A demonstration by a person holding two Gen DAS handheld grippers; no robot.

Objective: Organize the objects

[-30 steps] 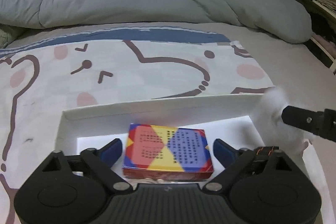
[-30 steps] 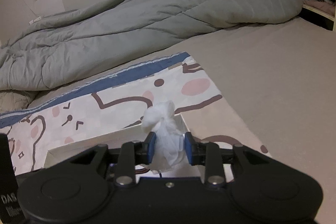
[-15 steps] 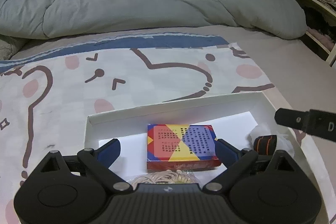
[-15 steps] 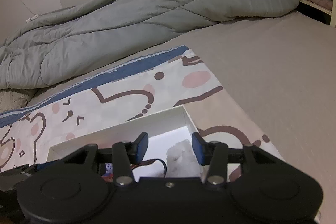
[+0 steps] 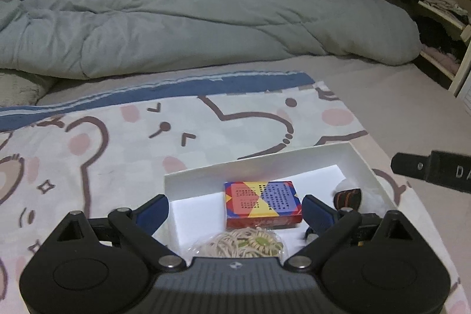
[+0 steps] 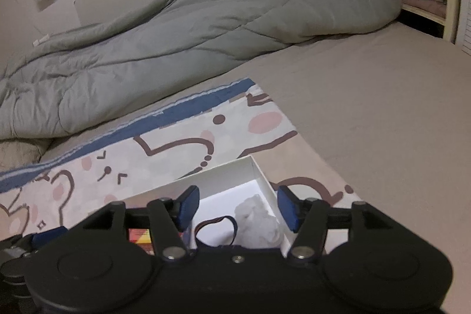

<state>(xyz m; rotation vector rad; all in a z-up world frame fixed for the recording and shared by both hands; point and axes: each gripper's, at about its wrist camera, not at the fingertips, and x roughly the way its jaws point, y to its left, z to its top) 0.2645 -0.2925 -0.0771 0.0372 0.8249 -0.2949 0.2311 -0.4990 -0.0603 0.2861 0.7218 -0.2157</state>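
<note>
Noodle packet (image 5: 245, 242) half hidden behind left gripper (image 5: 235, 211)

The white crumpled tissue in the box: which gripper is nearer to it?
Right. The right gripper hangs open just above the tissue; the left gripper straddles the colourful box beside it.

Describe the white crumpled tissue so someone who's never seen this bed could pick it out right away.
On the cartoon bear blanket sits a shallow white box. The crumpled tissue lies in its right end, beside a dark strap. It is the only soft, shapeless white lump; the colourful card box is flat and patterned.
</note>
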